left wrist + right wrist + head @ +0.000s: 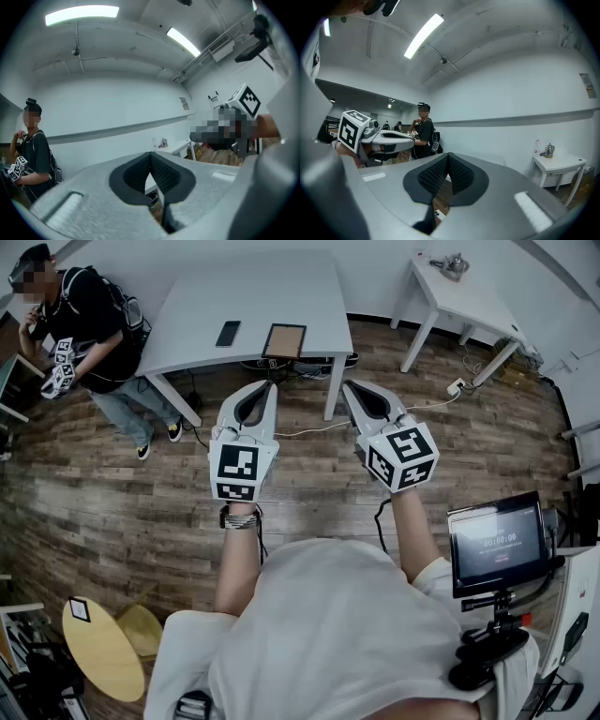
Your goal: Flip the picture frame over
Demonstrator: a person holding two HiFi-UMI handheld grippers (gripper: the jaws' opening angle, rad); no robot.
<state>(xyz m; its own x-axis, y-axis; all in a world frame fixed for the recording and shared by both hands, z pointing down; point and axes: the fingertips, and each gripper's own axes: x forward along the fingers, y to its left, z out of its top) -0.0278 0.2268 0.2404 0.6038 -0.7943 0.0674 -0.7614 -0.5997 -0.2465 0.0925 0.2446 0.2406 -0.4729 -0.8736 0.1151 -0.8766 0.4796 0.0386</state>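
Note:
The picture frame [283, 340], dark brown with a pale grey panel, lies flat near the front edge of the grey table [187, 320]. Both grippers hover in the air short of that table, well apart from the frame. My left gripper [273, 383] is shut, tips together and empty; in the left gripper view its black pads [151, 172] meet at the tip. My right gripper [345, 385] is also shut and empty, its pads [448, 173] touching in the right gripper view. Neither gripper view shows the frame.
A black phone [228, 333] lies on the table left of the frame. A person [84, 334] holding grippers stands at the table's left end. A small white table [469, 301] stands at the right. A monitor on a stand [498, 542] is beside me.

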